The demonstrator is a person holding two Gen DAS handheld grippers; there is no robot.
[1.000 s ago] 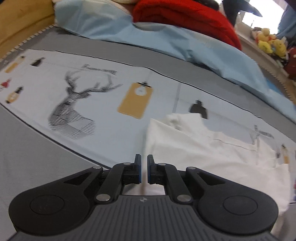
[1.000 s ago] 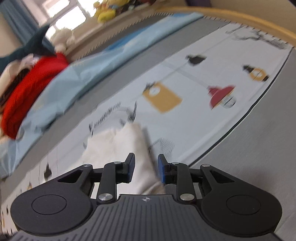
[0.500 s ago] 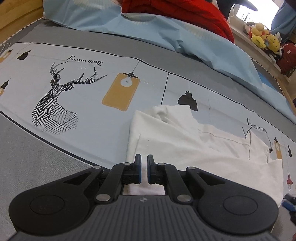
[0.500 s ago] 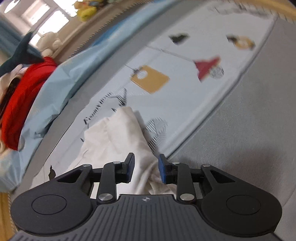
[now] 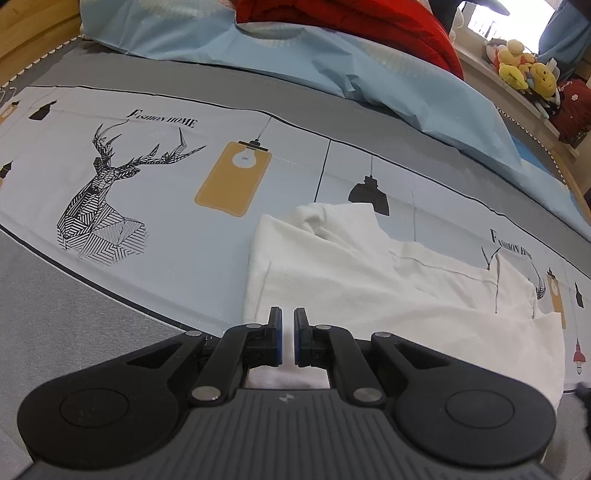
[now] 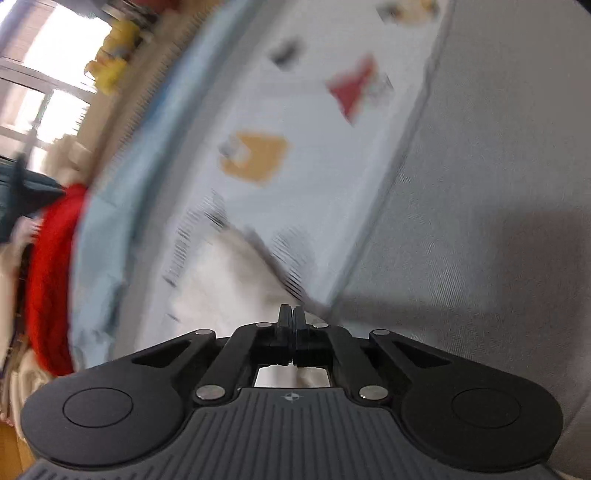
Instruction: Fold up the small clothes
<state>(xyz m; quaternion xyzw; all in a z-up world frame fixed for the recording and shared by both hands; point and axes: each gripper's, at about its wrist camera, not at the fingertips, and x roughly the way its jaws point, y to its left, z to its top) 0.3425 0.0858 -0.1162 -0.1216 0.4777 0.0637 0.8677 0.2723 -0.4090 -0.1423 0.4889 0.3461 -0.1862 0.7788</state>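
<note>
Since the earlier frames the right gripper [image 6: 291,314] has rolled, tilting its view of the bed, and its jaws have just been closing: they stood apart over the white cloth and now meet tip to tip. White fabric shows directly beneath and behind the closed tips; whether a fold is pinched between them cannot be told through the blur. The left gripper [image 5: 287,325] has stayed in place, its jaws drawn almost together with white cloth filling the narrow gap, gripping the near hem.

The white garment [image 5: 369,280] lies flat on the printed bedsheet [image 5: 166,221], its near edge at the left gripper, its far edge bunched into a soft ridge beside the black lamp print [image 5: 369,194]. The deer print [image 5: 103,206] and yellow lamp print [image 5: 232,177] lie left of the garment, uncovered.

Surroundings: a light blue quilt [image 5: 369,74] runs along the far side of the bed, with a red blanket [image 5: 351,22] heaped on it. Plush toys [image 5: 521,66] sit on a ledge at the far right, well apart from the garment.

Clearance: the sheet left of the garment is bare up to the grey border [image 5: 55,325]. In the right wrist view, plain grey cover [image 6: 480,184] extends to the right of the garment's corner.
</note>
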